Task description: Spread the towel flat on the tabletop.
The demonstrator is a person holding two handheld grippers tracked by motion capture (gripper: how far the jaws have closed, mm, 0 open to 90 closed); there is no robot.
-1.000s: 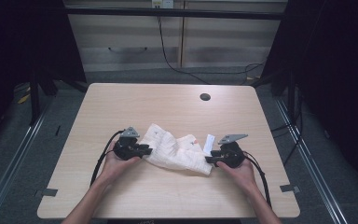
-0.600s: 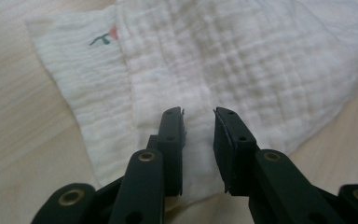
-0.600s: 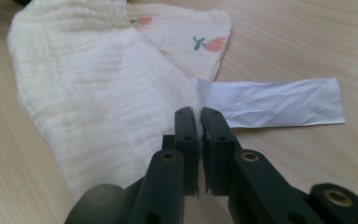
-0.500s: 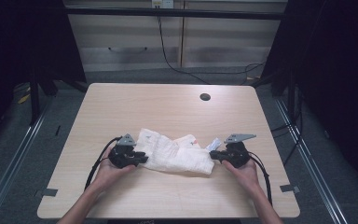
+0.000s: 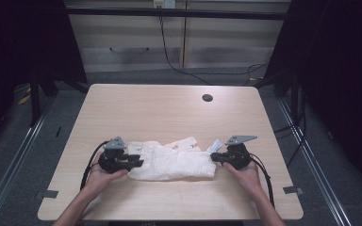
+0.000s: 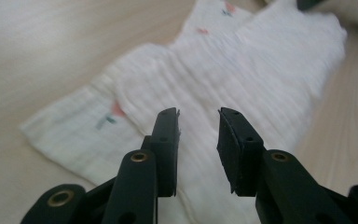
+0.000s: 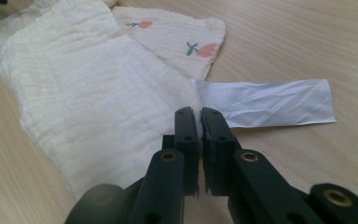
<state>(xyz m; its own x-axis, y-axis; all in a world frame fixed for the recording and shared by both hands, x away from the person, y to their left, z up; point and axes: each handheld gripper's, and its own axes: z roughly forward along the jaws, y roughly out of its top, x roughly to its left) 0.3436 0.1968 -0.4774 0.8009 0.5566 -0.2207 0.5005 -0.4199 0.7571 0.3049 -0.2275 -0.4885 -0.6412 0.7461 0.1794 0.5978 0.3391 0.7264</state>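
Our left tool (image 6: pixel 198 149) gapes over the cloth (image 5: pixel 169 162); our right tool (image 7: pixel 200 140) pinches its edge (by the label (image 7: pixel 270 102)). It's soft, light, floppy, so we'd grip corners.

We're looking at a lab-style recording bay: a bare light-wood surface (image 5: pixel 169 113) with a cable grommet hole (image 5: pixel 207 98) well ahead of the jaws, sitting between dark curtains (image 5: pixel 23 42) hanging at both sides, metal floor rails (image 5: pixel 14 150) running alongside, and loose cables (image 5: pixel 174 52) trailing down the pale wall panels (image 5: pixel 122 47) beyond.
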